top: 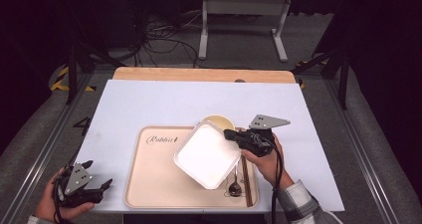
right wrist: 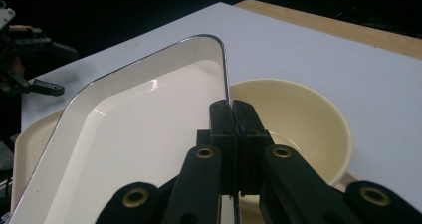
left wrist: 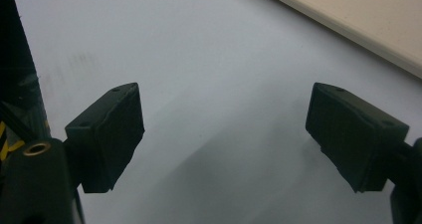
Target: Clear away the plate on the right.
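Observation:
A white square plate (top: 206,155) with a dark rim hangs tilted over the beige tray (top: 149,184), and my right gripper (top: 230,134) is shut on its right edge. In the right gripper view the jaws pinch the plate (right wrist: 124,134) rim, gripper (right wrist: 232,109). A cream bowl (top: 219,120) sits just behind the plate, also cream bowl (right wrist: 298,119). My left gripper (top: 99,176) rests at the table's front left corner, open, with nothing between its jaws; in its own view the gripper (left wrist: 224,129) stands over bare white tabletop.
A dark spoon (top: 234,186) and brown chopsticks (top: 246,181) lie at the tray's right front. The white table cover (top: 149,104) stretches behind the tray, with a wooden edge (top: 199,74) at the back. A tray corner (left wrist: 358,20) shows in the left gripper view.

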`<action>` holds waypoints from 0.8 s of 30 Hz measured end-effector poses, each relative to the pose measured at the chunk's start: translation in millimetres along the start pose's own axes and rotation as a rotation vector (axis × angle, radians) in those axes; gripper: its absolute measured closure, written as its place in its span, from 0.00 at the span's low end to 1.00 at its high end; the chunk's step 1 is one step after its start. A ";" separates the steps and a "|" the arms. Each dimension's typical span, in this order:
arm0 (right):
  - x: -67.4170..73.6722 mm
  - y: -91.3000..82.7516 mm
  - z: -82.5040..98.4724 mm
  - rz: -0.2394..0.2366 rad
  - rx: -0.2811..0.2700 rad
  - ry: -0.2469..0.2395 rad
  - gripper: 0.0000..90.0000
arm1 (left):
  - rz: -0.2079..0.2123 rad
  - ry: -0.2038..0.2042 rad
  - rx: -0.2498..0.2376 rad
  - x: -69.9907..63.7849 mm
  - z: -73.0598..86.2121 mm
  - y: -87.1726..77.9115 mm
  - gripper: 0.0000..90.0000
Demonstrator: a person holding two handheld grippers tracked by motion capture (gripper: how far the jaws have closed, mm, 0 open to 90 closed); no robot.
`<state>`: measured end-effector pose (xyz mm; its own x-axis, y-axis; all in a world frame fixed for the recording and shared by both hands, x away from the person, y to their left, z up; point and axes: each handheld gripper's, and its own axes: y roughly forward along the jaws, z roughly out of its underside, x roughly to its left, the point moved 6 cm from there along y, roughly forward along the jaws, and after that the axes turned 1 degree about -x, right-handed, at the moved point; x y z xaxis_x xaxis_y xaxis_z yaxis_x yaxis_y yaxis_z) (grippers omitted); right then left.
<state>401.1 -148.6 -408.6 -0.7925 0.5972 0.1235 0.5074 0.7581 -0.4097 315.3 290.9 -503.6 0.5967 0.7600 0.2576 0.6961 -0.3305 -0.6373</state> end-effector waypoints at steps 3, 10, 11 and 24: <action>5.9 10.3 2.0 -0.011 0.023 -0.019 0.99 | 0.003 -0.002 0.001 -0.7 0.3 0.0 0.18; 20.6 29.6 7.0 -0.045 0.074 -0.056 0.99 | 0.001 -0.001 0.003 -0.2 0.7 -0.2 0.18; 22.8 32.2 8.0 -0.047 0.082 -0.063 0.99 | 0.000 -0.001 0.004 0.0 0.8 -0.3 0.18; 33.4 52.2 19.8 -0.075 0.154 -0.107 0.99 | -0.005 -0.001 0.007 0.4 1.2 -0.4 0.18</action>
<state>394.4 -94.3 -443.7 -0.8618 0.5031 0.0651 0.3947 0.7455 -0.5371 314.8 291.9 -504.1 0.5926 0.7623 0.2602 0.6962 -0.3224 -0.6413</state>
